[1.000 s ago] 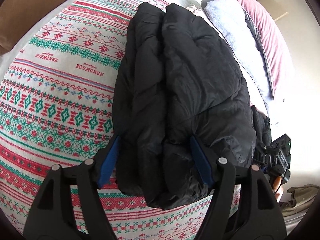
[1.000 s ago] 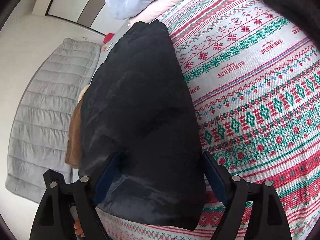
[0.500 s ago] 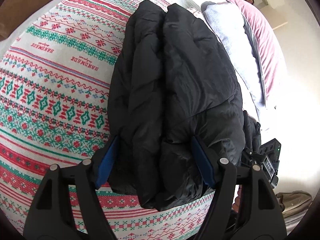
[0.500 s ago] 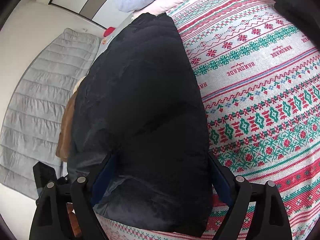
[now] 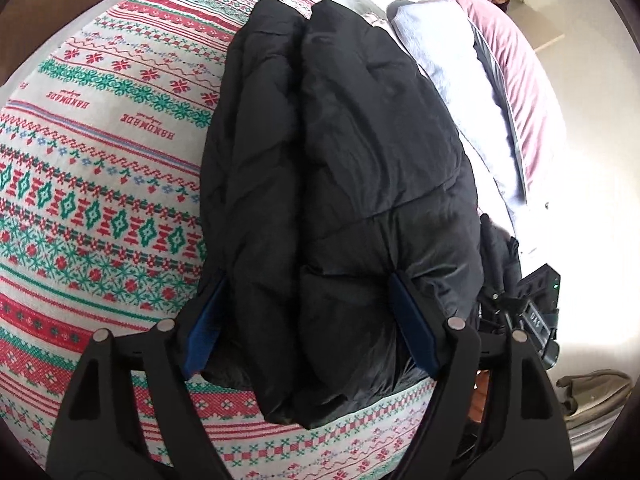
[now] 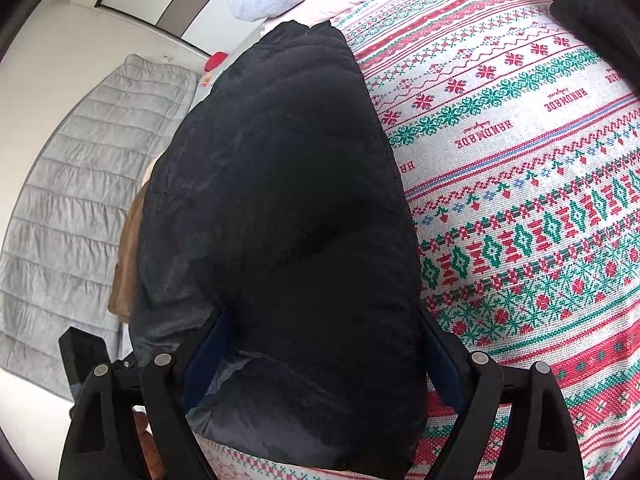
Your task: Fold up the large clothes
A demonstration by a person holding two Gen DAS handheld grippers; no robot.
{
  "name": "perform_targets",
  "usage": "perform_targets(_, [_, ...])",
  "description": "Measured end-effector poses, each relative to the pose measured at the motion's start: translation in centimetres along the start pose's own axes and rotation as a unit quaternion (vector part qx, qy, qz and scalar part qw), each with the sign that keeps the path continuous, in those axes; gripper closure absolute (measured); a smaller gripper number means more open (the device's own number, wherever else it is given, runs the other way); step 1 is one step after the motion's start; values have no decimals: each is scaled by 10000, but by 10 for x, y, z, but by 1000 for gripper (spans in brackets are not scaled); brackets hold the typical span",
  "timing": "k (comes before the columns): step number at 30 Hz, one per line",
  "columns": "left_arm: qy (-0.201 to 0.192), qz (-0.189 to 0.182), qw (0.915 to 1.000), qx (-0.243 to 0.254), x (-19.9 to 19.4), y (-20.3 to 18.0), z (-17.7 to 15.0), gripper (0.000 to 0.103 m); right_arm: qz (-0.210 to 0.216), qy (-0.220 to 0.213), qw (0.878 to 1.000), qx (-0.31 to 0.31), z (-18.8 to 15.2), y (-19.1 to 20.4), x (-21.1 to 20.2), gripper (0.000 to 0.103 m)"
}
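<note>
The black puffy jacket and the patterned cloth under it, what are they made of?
Black puffy jacket: likely padded nylon or polyester; faint sheen, stitched quilted sections. Red, green and white patterned cloth: probably matte woven or printed cotton; knit-like motifs, no shine.

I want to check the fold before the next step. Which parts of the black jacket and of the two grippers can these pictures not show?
- Left wrist view: the underside of the black jacket is hidden by its own bulk.
- Left wrist view: whether the left gripper pads press the jacket; fabric covers them.
- Right wrist view: the right gripper pad contact is unclear, the jacket too dark.
- Right wrist view: the jacket's near edge is cut off by the frame bottom.
</note>
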State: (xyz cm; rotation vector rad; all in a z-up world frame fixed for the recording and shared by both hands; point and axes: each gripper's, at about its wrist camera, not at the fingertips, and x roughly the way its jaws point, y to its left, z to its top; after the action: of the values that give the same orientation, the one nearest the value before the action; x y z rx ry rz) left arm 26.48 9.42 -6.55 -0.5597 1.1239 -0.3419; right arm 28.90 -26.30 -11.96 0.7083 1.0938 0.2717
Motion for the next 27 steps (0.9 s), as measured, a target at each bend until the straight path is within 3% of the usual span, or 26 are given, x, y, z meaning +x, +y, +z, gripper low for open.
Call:
perform_targets(4, [56, -190, 9994, -286, 2, 6, 5, 24, -13, -44, 9999, -104, 1, 0, 0, 16])
perform_targets(7, [44, -414, 9979, -488, -2, 11, 8, 24, -29, -126, 9995, -300, 0, 9, -2, 28])
perform_targets(9, [64, -255, 9992, -290, -1, 6, 8, 25, -89, -196, 9989, -413, 0, 14, -4, 40])
perform_targets(12, [-37, 290, 9992, 254, -2, -8, 2, 42, -186, -328, 9976, -577, -1, 23, -8, 53])
perform_targets(18, [-185, 196, 9996, -40, -7, -9, 9, 69, -405, -633, 9921, -1000, -8, 43, -16, 63])
perform_targets(27, [-538, 314, 9978, 212, -22, -15, 7, 79, -534, -955, 9843, -1385, -17, 57, -25, 69])
